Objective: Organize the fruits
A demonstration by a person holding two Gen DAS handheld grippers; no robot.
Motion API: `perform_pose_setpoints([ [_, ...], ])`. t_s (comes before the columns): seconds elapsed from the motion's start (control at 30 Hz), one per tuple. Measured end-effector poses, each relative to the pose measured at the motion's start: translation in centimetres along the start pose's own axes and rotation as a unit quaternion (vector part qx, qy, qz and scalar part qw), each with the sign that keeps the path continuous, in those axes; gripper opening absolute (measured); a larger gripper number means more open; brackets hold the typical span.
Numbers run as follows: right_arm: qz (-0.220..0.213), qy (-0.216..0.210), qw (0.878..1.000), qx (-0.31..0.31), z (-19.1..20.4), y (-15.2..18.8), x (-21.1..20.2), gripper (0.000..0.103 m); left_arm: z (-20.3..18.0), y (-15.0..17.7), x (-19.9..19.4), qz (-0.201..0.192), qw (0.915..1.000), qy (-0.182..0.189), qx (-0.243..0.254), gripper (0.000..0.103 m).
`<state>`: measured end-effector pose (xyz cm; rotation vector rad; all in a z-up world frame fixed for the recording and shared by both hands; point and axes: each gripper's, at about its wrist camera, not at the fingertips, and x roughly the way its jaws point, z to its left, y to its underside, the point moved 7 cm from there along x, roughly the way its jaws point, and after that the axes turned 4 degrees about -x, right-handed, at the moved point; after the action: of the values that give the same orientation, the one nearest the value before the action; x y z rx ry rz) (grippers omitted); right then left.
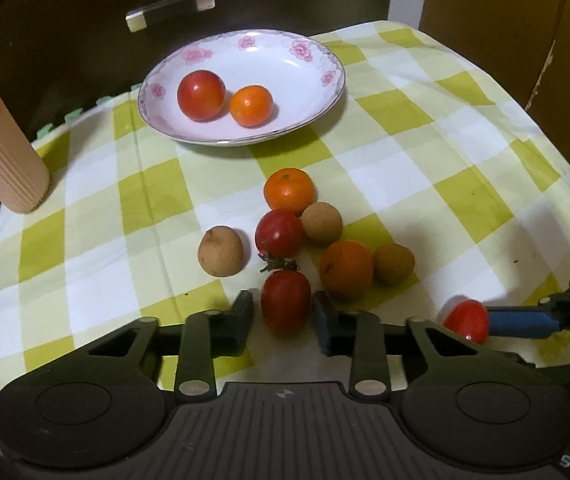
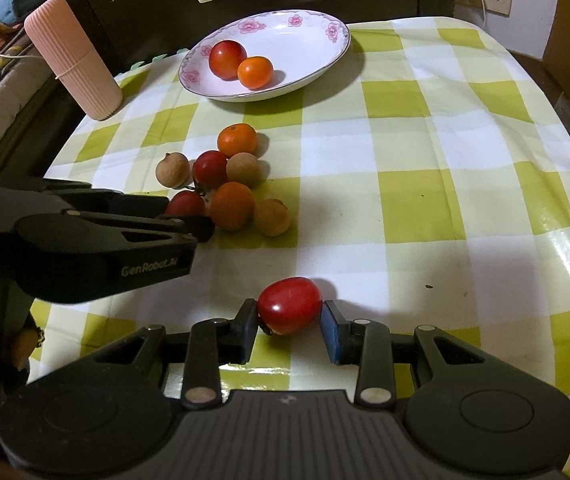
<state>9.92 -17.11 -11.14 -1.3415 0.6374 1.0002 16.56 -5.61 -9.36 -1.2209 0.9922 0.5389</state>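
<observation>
left gripper (image 1: 283, 312) clamped on red tomato (image 1: 285, 300) at pile edge, right gripper (image 2: 289, 322) gripping another tomato (image 2: 289, 305) on checked cloth (image 2: 425, 184), plate (image 1: 309, 108) holds tomato plus orange

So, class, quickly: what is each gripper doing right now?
Left gripper: shut on a red tomato.
Right gripper: shut on another red tomato.

cloth (image 2: 413, 152): yellow-green/white check | plate (image 2: 309, 24): white, pink flowers

Both wrist views look steeply down, close, sharing the plate (image 1: 327, 54) (image 2: 341, 28).
</observation>
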Motion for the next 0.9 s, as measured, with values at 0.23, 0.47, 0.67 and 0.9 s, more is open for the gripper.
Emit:
perform_pose_setpoints([
  [0.23,0.000,0.003,1.000,-0.001,0.0,-0.1,0.1,0.033,0.1,0.2,-0.2,0.000,1.0000,0.000,0.001,0.033],
  [0.47,-0.001,0.007,1.000,-0.003,0.0,-0.3,0.2,0.033,0.0,0.6,-0.9,0.000,1.0000,-0.002,0.007,0.033],
  [0.67,-0.007,0.011,1.000,-0.001,0.0,-0.6,0.1,0.033,0.1,0.7,-1.5,-0.005,1.0000,-0.003,0.006,0.033],
  [0.9,-0.020,0.016,1.000,0.002,-0.2,-1.4,-0.5,0.033,0.3,0.3,-2.4,-0.015,0.9999,-0.003,-0.003,0.033],
])
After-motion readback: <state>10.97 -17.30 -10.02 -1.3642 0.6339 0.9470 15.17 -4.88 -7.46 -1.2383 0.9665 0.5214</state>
